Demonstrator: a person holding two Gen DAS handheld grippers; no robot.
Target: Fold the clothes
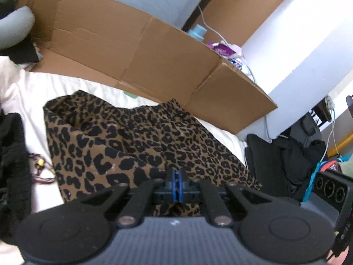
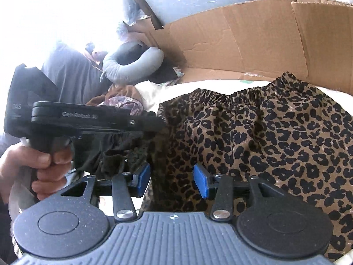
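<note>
A leopard-print garment (image 1: 136, 141) with an elastic waistband lies on a white bed sheet (image 1: 39, 92). My left gripper (image 1: 177, 185) is shut on the garment's near edge, with the fabric pinched between its blue pads. In the right wrist view the garment (image 2: 264, 137) fills the right half, its waistband toward the cardboard. My right gripper (image 2: 172, 180) is open, its blue pads on either side of a raised fold of the garment. The left gripper's body (image 2: 88, 119), held by a hand, reaches in from the left to the garment's left edge.
A large opened cardboard box (image 1: 136, 50) stands along the far side of the bed. A grey neck pillow (image 2: 132, 64) and other clothes lie at the far left. Black clothing (image 1: 13, 165) lies left of the garment. Black bags (image 1: 284, 161) sit beyond the bed's right edge.
</note>
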